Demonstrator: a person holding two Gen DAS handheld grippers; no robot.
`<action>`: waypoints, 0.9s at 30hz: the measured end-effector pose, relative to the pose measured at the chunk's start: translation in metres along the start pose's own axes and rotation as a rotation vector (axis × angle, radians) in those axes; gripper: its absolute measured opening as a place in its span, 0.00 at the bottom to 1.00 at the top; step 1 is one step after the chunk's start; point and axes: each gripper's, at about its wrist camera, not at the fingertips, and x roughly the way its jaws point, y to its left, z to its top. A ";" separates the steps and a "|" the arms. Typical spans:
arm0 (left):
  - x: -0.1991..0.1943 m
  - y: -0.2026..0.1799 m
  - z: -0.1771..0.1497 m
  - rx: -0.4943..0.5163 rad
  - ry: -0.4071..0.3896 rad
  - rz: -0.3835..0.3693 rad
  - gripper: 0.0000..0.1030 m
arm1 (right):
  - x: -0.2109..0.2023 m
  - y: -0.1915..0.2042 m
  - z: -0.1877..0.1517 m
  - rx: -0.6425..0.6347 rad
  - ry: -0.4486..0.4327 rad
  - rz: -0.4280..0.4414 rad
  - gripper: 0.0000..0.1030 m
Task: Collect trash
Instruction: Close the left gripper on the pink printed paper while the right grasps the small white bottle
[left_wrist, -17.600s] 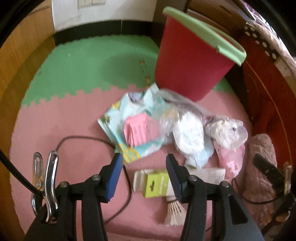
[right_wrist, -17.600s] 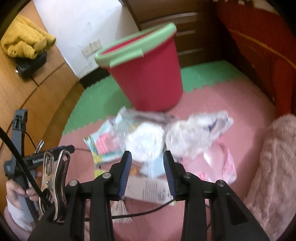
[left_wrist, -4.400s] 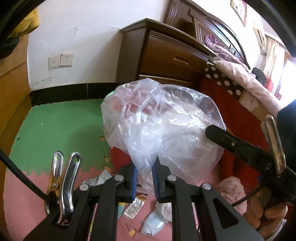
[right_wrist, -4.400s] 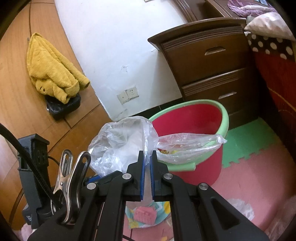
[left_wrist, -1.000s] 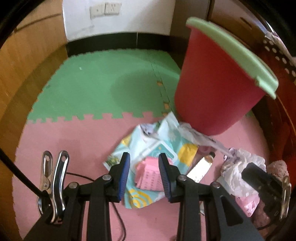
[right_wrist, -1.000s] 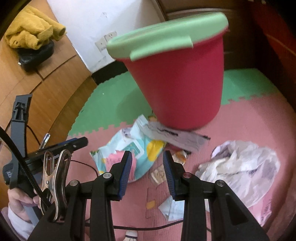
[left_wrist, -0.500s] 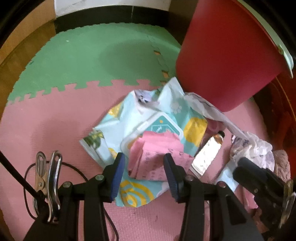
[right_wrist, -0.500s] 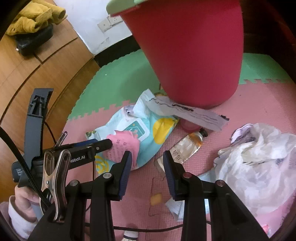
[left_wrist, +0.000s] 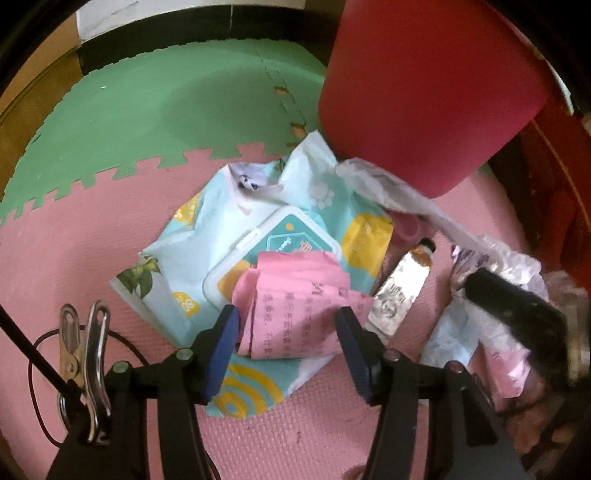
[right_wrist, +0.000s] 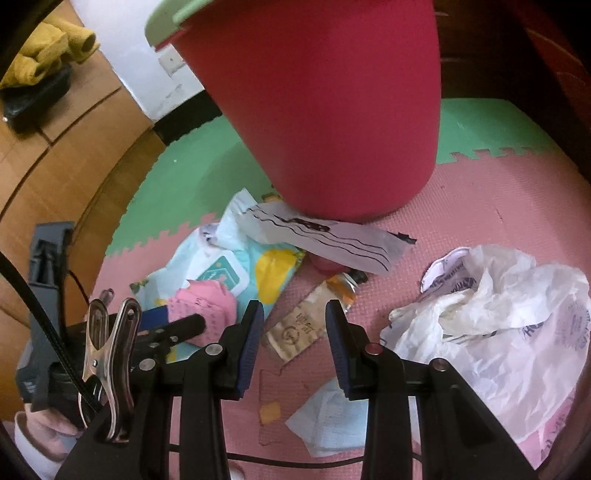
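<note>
Trash lies on the pink foam mat in front of a red bucket (left_wrist: 424, 92) with a green rim. My left gripper (left_wrist: 288, 336) hangs low over a folded pink paper (left_wrist: 295, 306) lying on a wet-wipes pack (left_wrist: 207, 240). Its jaws are opening and straddle the paper without pressing on it. My right gripper (right_wrist: 294, 332) is open just above a flattened metal tube (right_wrist: 306, 321), touching nothing. A crumpled white plastic bag (right_wrist: 498, 325) lies to its right. A long paper strip (right_wrist: 325, 236) leans against the red bucket (right_wrist: 332, 110).
A pale blue scrap (right_wrist: 325, 424) and a small orange bit (right_wrist: 271, 411) lie near the right gripper. A black cable (left_wrist: 40, 369) curls on the mat at the left. Green mat (left_wrist: 166, 103), wood floor and a wall lie beyond. A yellow cloth (right_wrist: 48, 48) sits far left.
Both grippers have sunk closer to the floor. The left jaws have widened and now frame the pink paper. The right jaws keep the same gap, now over the tube.
</note>
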 end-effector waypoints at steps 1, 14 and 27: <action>-0.004 0.000 0.000 -0.003 -0.015 -0.009 0.56 | 0.005 -0.001 0.002 -0.016 0.016 -0.007 0.36; -0.003 -0.007 -0.001 0.034 -0.031 0.010 0.56 | 0.060 -0.025 0.022 0.003 0.074 -0.107 0.38; 0.025 -0.016 0.003 0.076 -0.004 0.071 0.60 | 0.079 -0.016 0.007 -0.013 0.044 -0.105 0.23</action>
